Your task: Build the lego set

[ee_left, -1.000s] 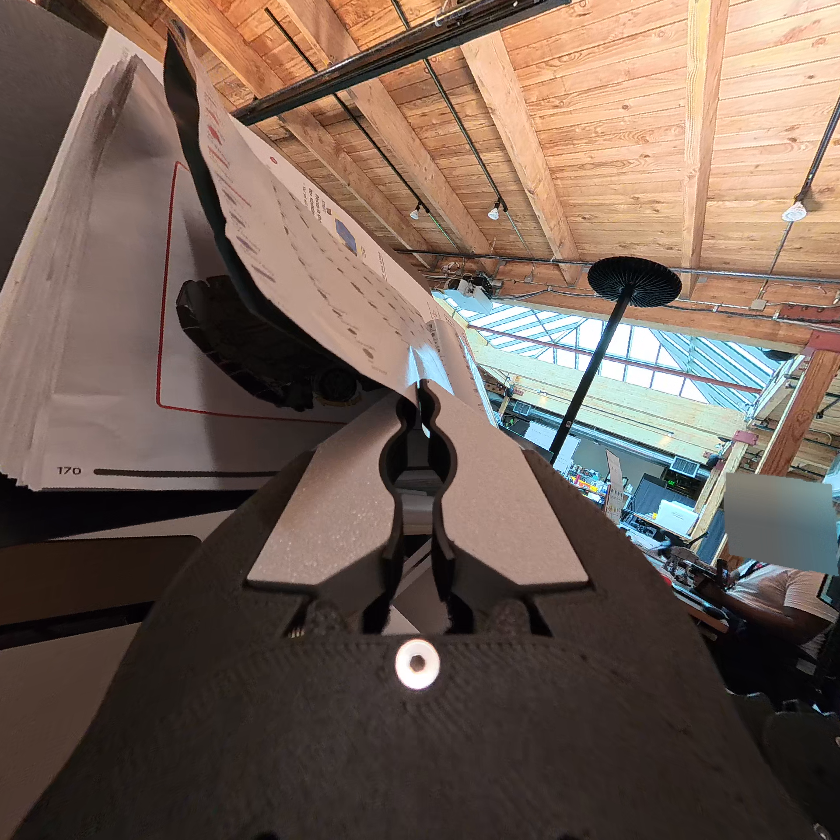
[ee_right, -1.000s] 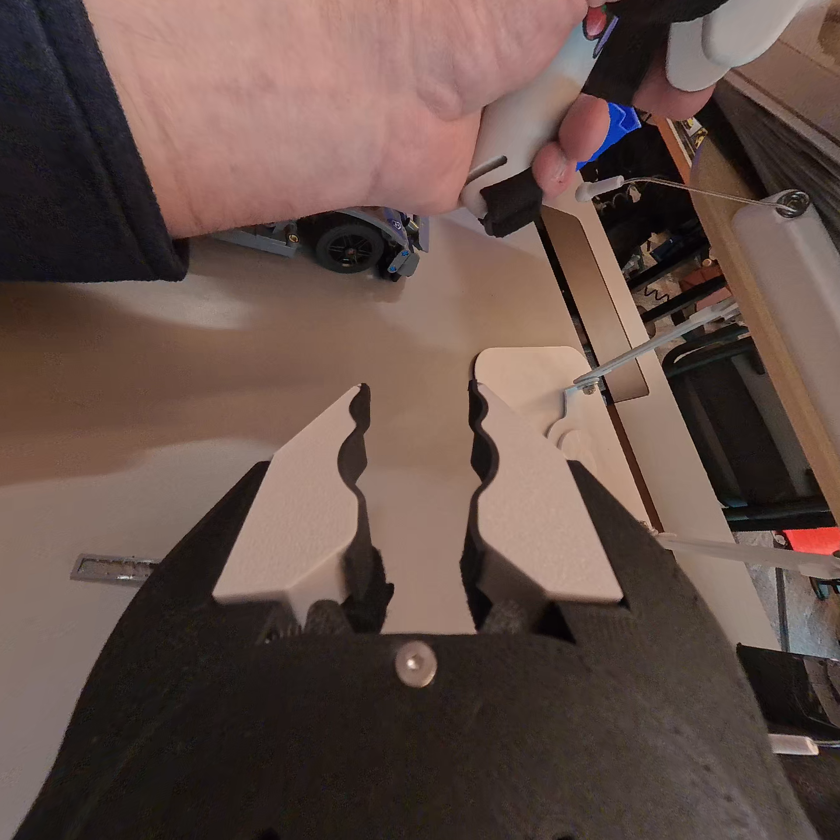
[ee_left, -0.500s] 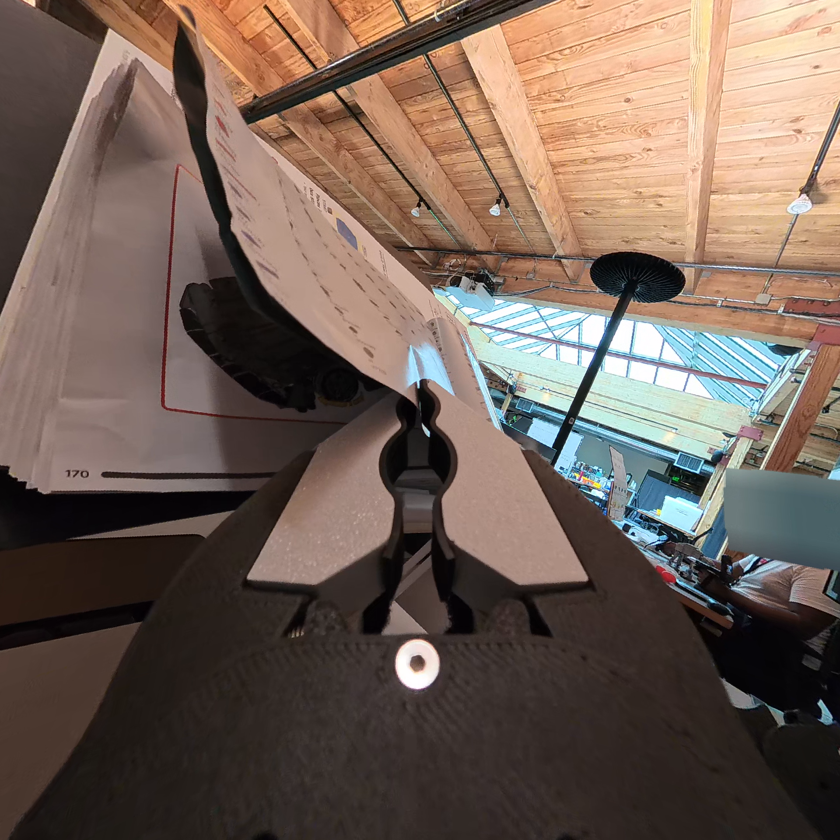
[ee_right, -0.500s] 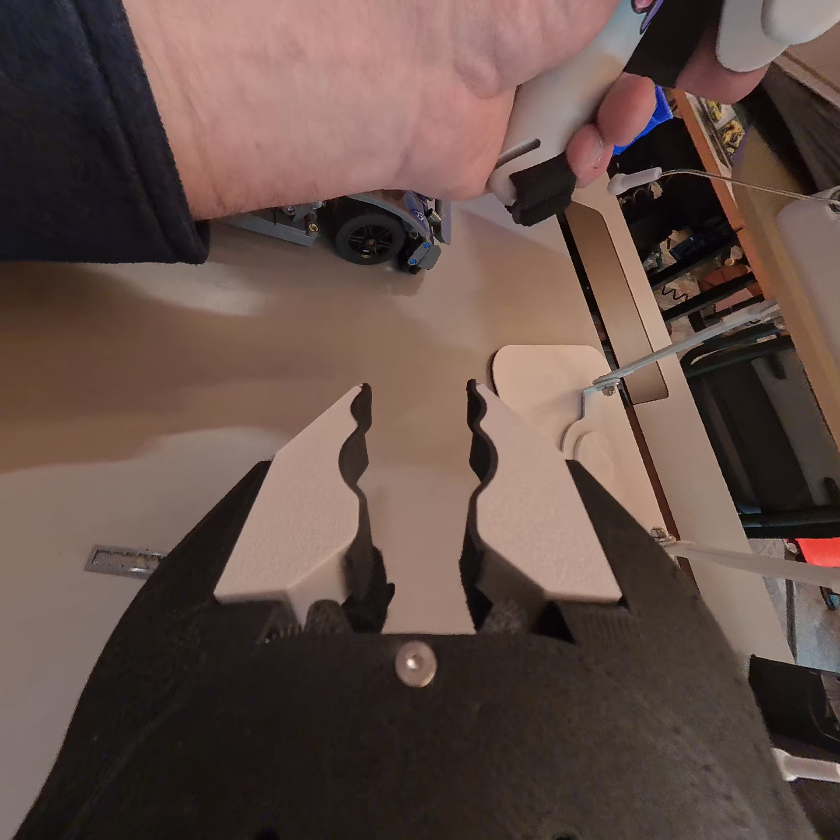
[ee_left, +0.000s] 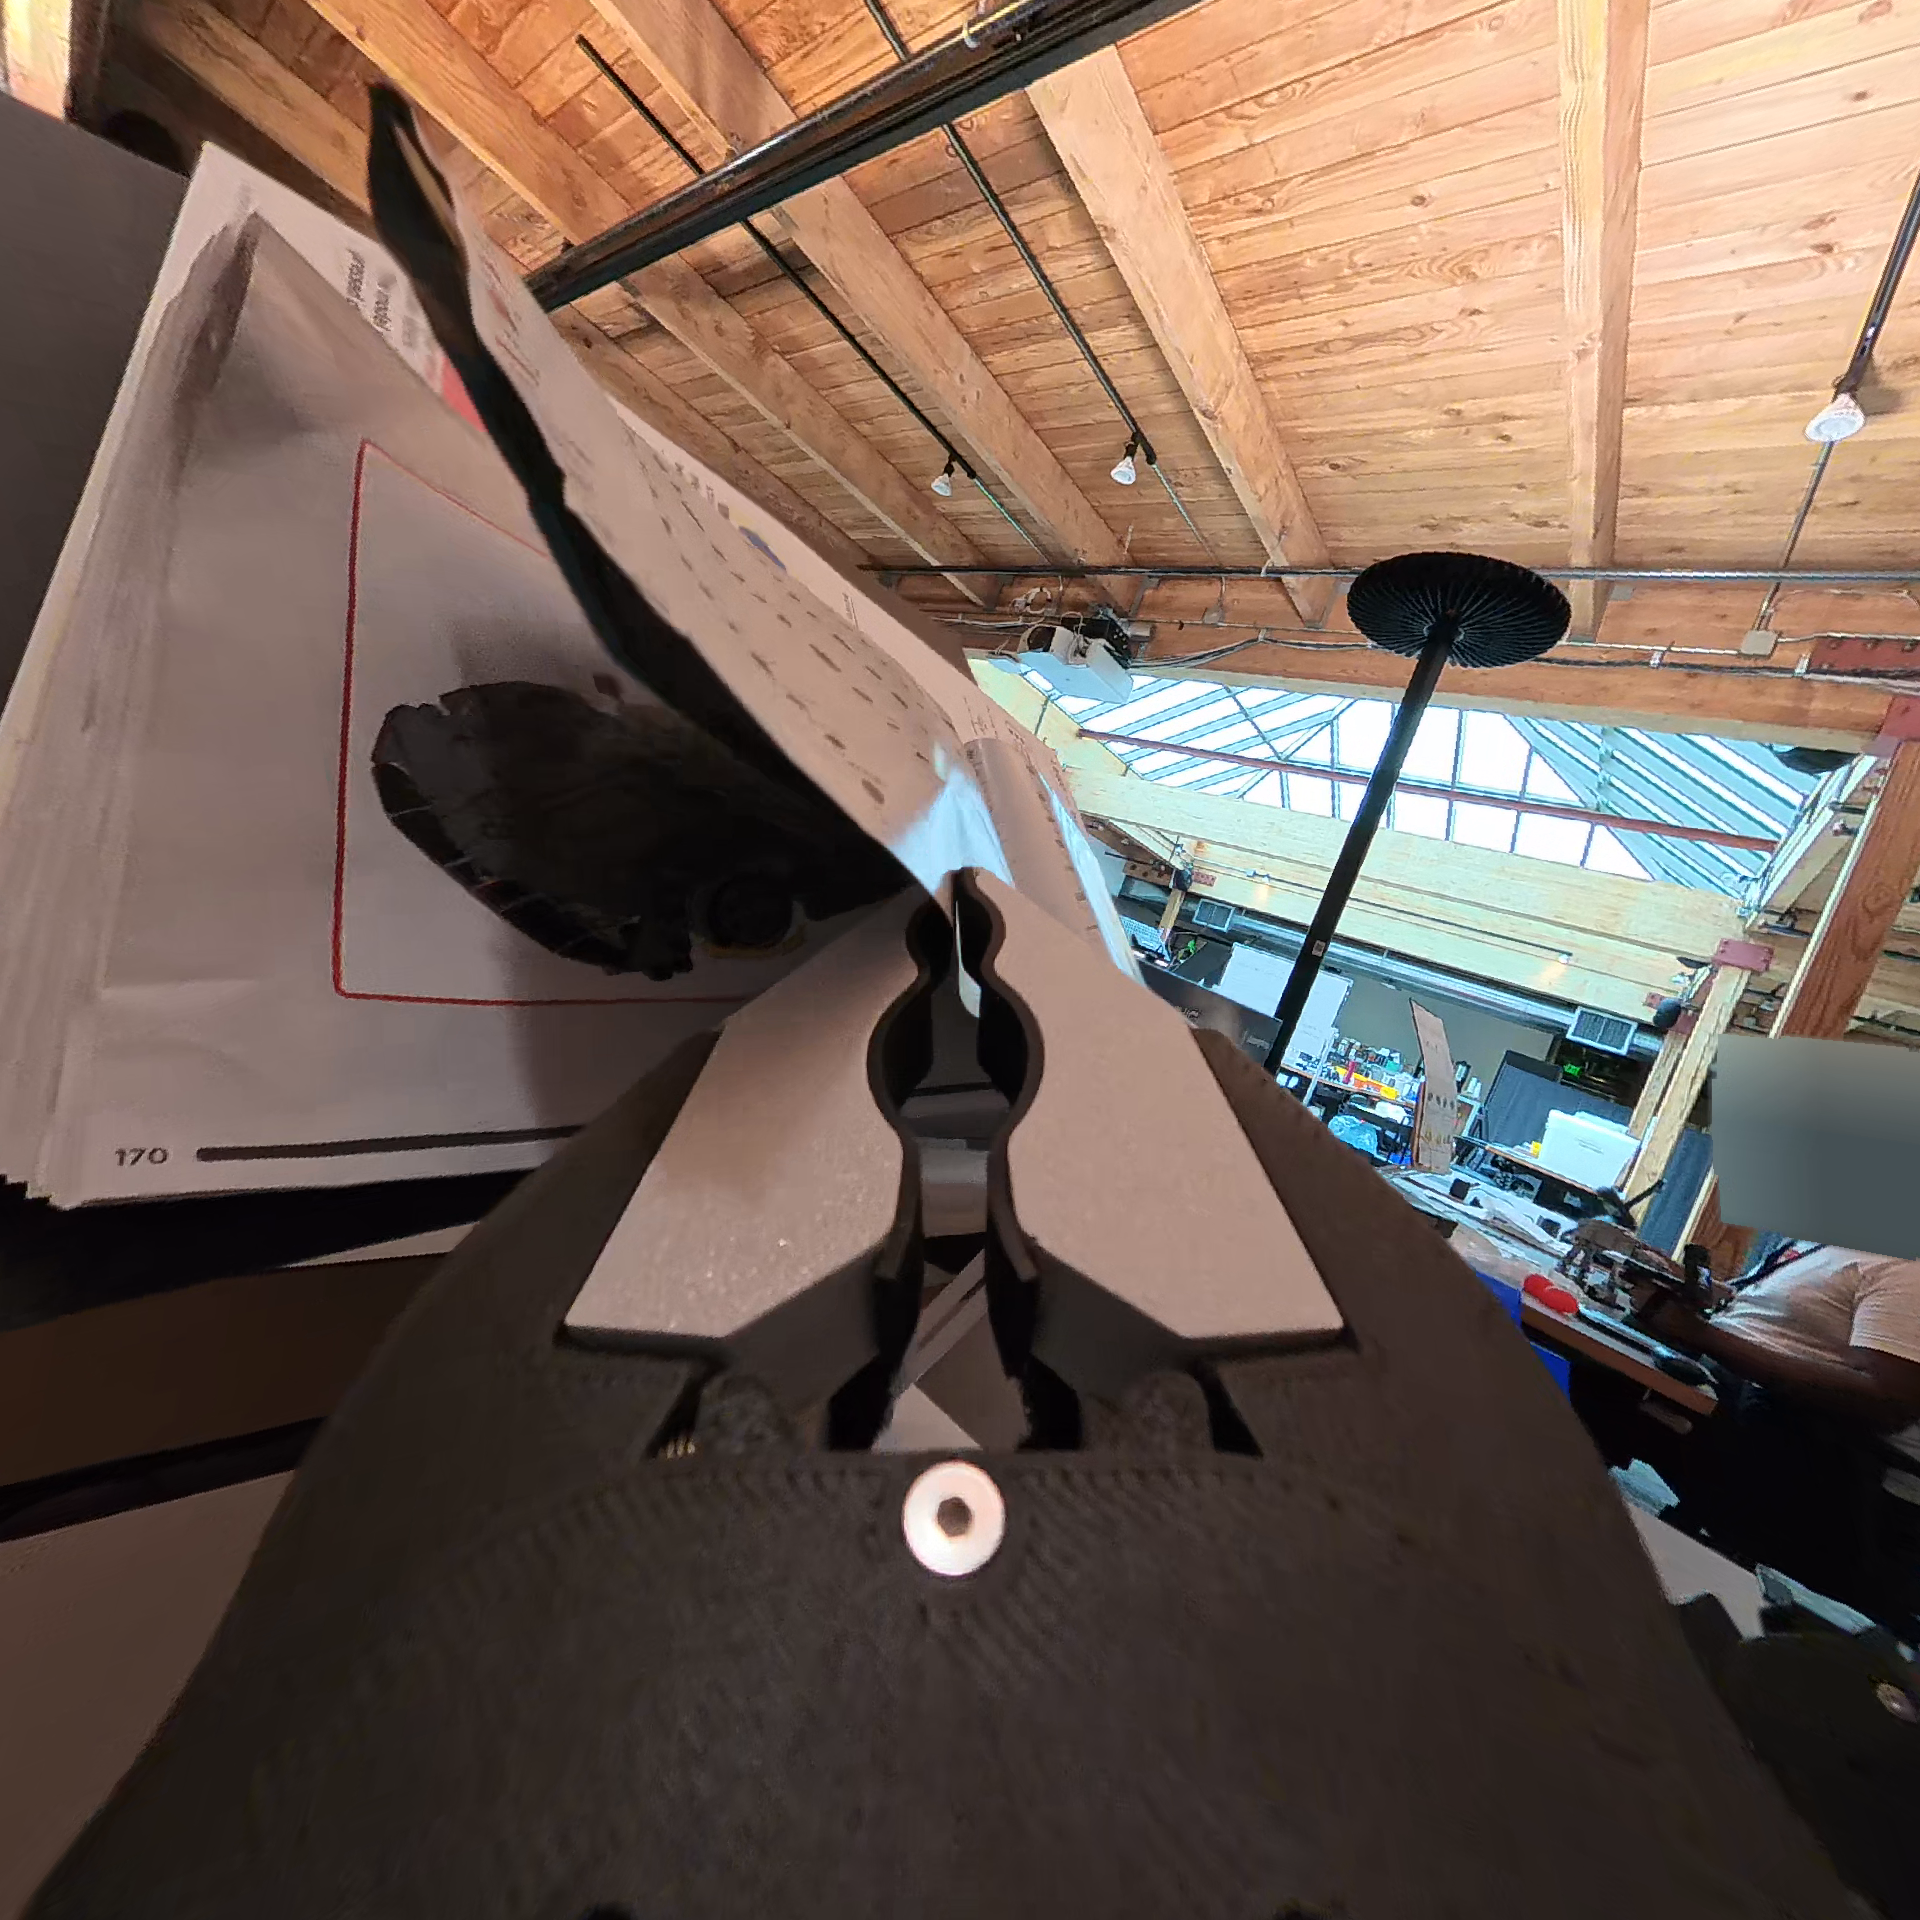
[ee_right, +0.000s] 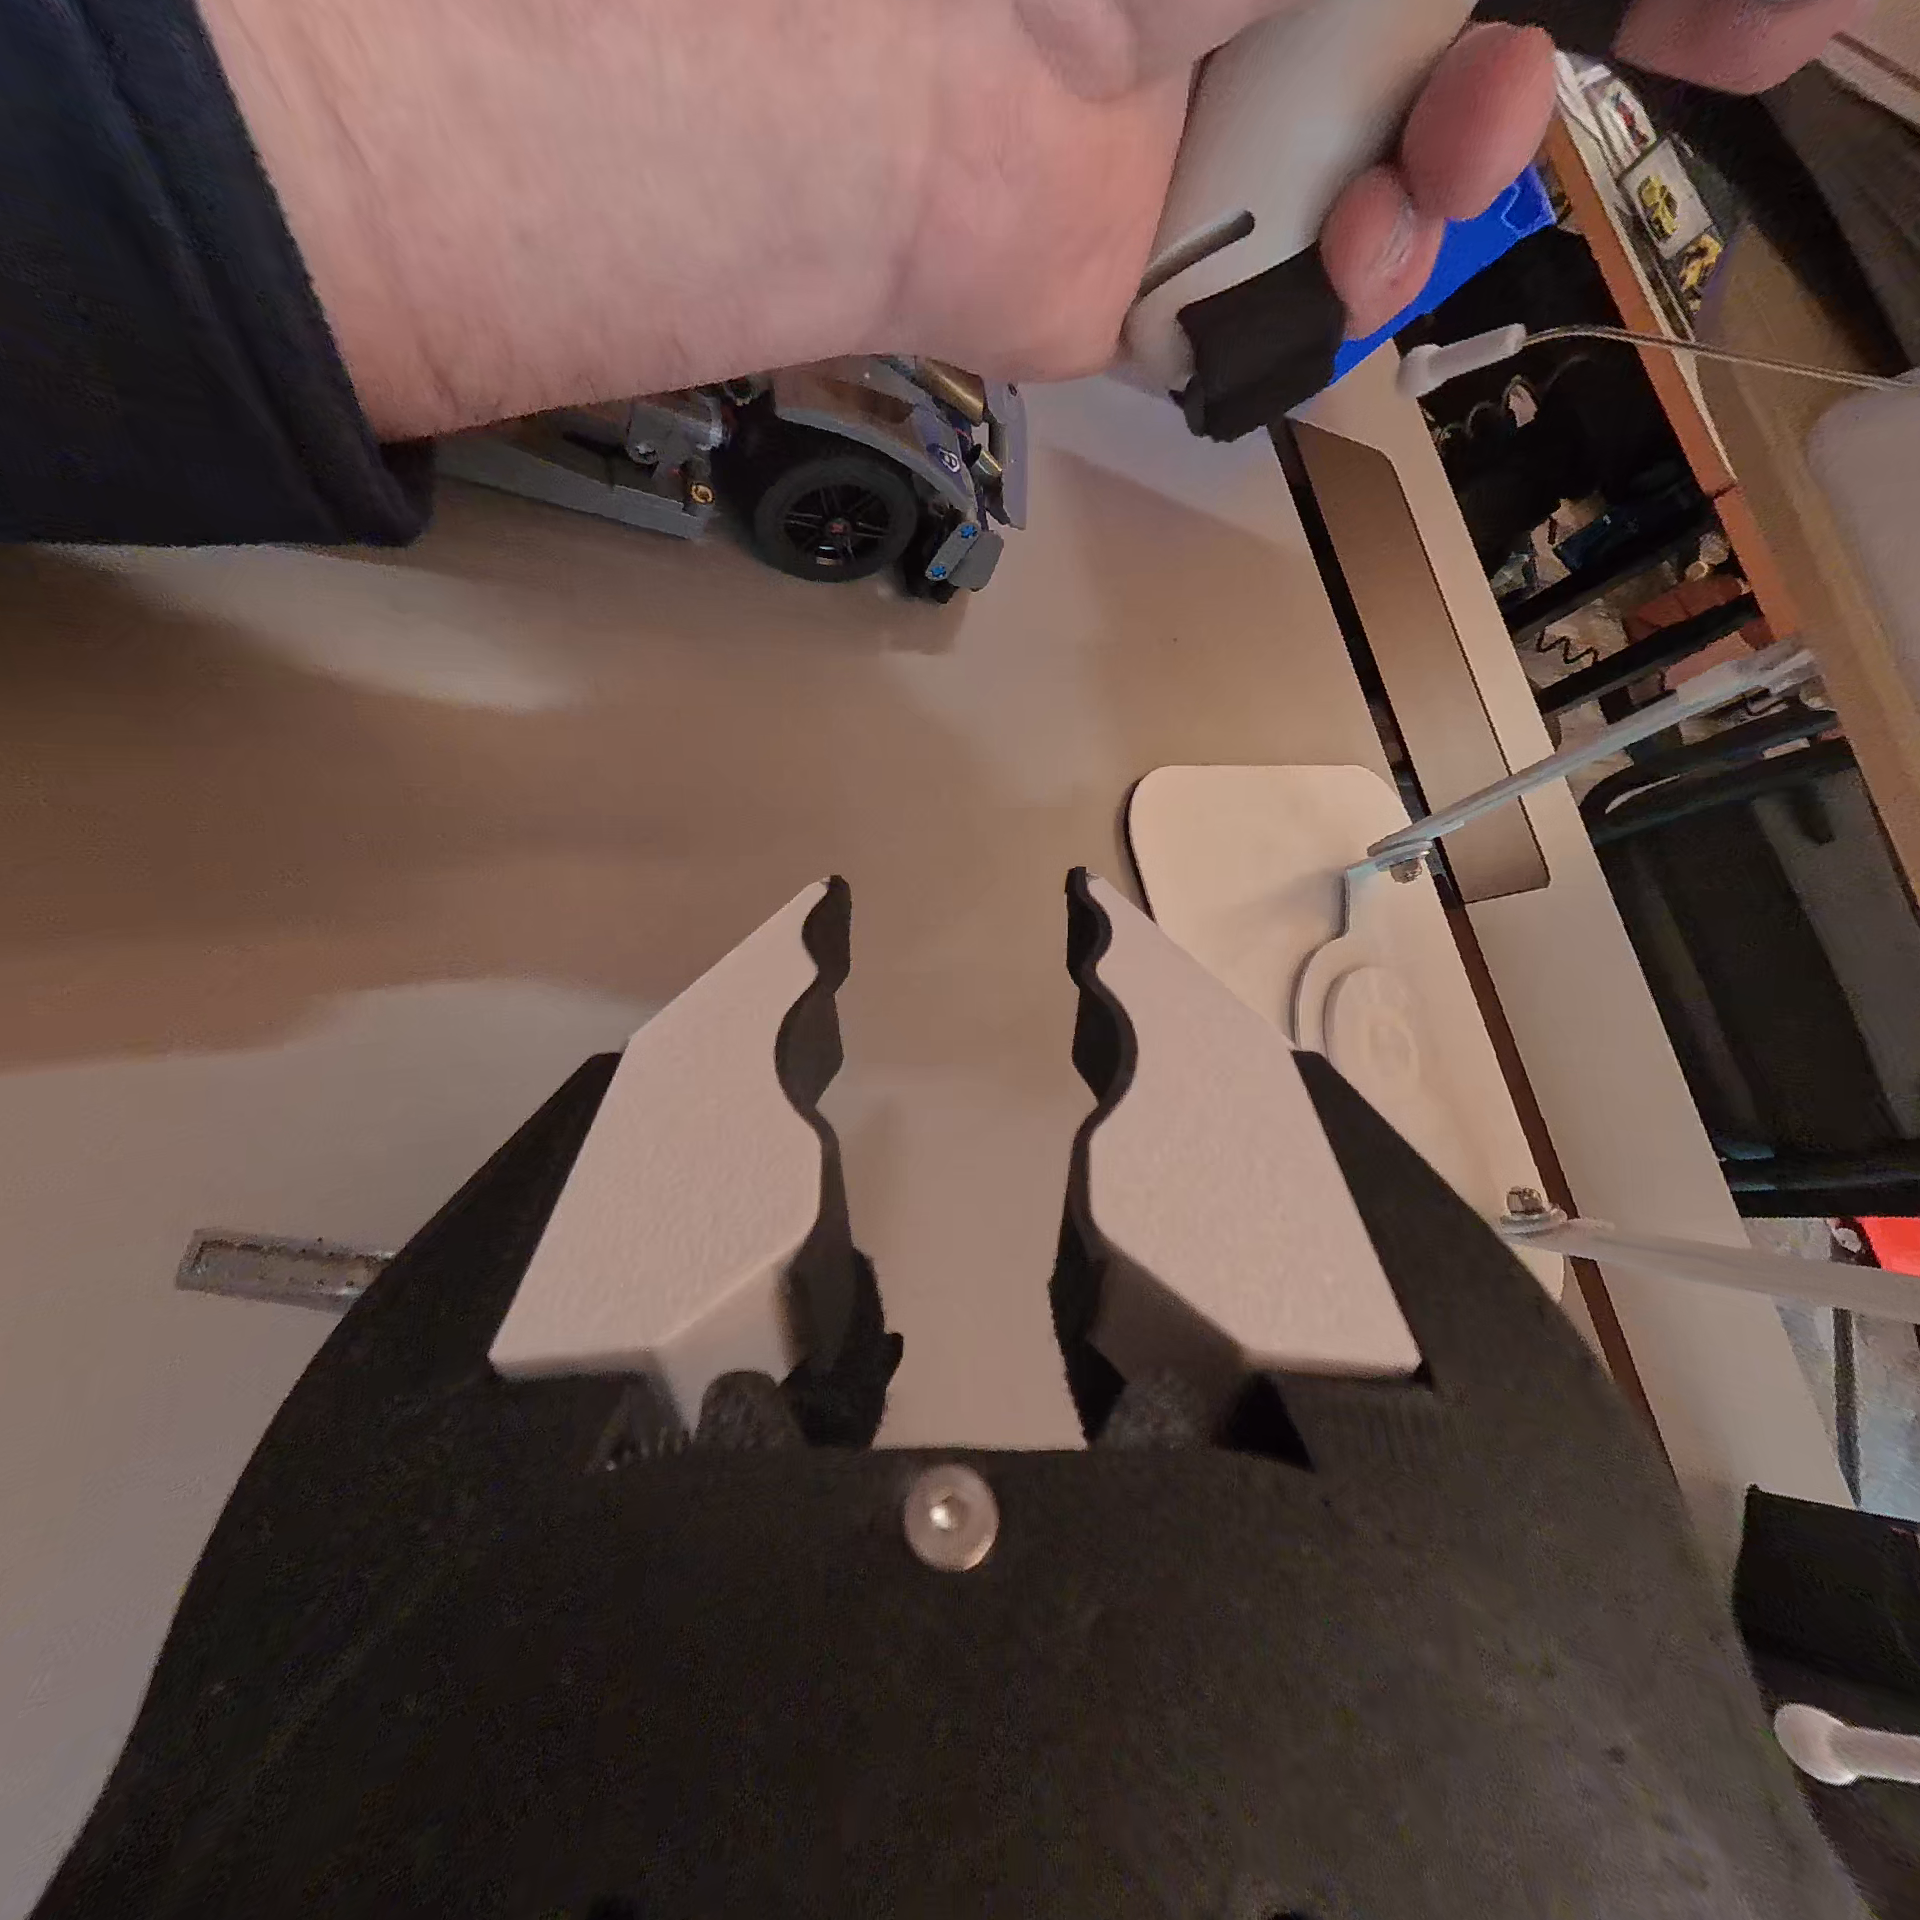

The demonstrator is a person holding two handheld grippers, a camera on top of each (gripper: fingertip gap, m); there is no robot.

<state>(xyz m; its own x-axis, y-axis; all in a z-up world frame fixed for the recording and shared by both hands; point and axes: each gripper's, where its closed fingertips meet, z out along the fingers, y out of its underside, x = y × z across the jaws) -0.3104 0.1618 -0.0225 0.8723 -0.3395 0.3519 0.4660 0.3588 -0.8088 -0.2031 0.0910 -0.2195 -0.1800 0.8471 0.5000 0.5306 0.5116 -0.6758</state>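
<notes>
Two tongs: mine.
Left tongs [ee_left: 958,894]: clenched on a white printed instruction-booklet page [ee_left: 790,686], lifted.
Right tongs [ee_right: 951,894]: released, over the beige tabletop [ee_right: 623,831].
Grey lego car [ee_right: 831,478]: on tabletop, beyond my left hand [ee_right: 727,177].

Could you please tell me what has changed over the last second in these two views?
In the right wrist view, the hand slid right and the lego car behind it shifted right and down the picture, more of it uncovered. The left gripper stays shut on the booklet page, lifted as before. The right gripper stays open and empty above the table.
</notes>
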